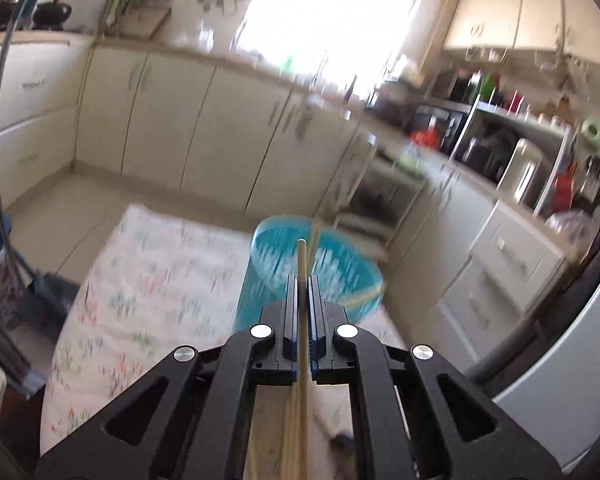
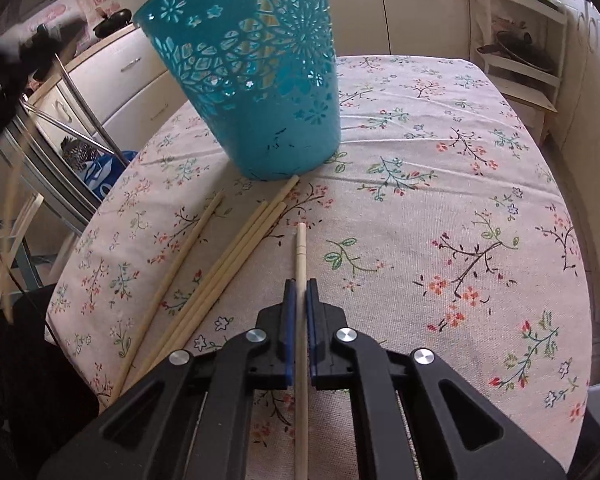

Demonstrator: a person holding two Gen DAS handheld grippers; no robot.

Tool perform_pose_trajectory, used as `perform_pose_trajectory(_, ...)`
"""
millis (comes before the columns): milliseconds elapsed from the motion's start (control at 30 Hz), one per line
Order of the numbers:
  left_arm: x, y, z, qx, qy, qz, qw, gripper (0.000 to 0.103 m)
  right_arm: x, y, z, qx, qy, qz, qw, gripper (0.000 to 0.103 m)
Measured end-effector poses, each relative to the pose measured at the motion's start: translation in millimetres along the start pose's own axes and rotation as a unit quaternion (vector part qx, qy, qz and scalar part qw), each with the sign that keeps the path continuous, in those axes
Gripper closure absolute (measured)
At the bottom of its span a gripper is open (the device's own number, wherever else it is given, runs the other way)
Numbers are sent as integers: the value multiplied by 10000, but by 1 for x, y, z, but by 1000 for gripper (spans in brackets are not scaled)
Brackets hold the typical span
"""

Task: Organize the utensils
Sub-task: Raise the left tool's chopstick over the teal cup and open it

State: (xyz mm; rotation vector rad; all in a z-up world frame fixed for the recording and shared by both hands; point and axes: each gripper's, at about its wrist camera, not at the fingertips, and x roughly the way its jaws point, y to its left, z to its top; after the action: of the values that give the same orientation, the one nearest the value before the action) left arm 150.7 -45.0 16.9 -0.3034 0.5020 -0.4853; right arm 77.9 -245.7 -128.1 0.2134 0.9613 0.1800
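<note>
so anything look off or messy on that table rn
Only the loose chopsticks: they lie scattered at uneven angles on the floral tablecloth in front of the teal basket, not yet in it. Nothing looks spilled or damaged.

I count one basket point(image 2: 251, 76) on the table point(image 2: 440, 208). Four chopsticks point(image 2: 235, 256) lie loose near its left edge. One chopstick point(image 2: 301, 256) sits in my right gripper point(image 2: 300, 284), and one more point(image 1: 301, 256) in my left gripper point(image 1: 302, 280).

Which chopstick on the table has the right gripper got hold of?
The lone chopstick clamped in the right gripper, right of the four loose chopsticks lying near the teal basket.
</note>
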Motion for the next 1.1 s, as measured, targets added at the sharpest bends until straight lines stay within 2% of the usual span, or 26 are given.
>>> perform_pose_trajectory(233, 12, -27, 67, 20, -1073, -34, 9942, 99, -1, 0, 0, 22, -92, 63, 9999, 97)
perform_pose_trajectory(367, 34, -30, 86, -28, -1362, 221, 9904, 99, -1, 0, -1, -20, -146, 69, 9999, 97)
perform_pose_trajectory(533, 62, -29, 91, -57, -1575, 615, 9856, 99, 0, 2, 0, -98, -184, 65, 9998, 97)
perform_pose_trajectory(633, 80, -25, 86, 40, -1511, 774, 9855, 99, 1, 2, 0, -129, -180, 64, 9997, 97)
perform_pose_trajectory(833, 102, -16, 63, 200, -1124, 1005, 9884, 99, 2, 3, 2, -169, -193, 46, 9997, 97)
perform_pose_trajectory(1000, 104, -4, 47, 276, -939, 1090, 9892, 99, 2, 3, 0, -159, -215, 47, 9996, 97)
perform_pose_trajectory(1100, 98, -1, 46, 312, -958, 1102, 9888, 99, 1, 2, 0, -127, -221, 62, 9997, 97)
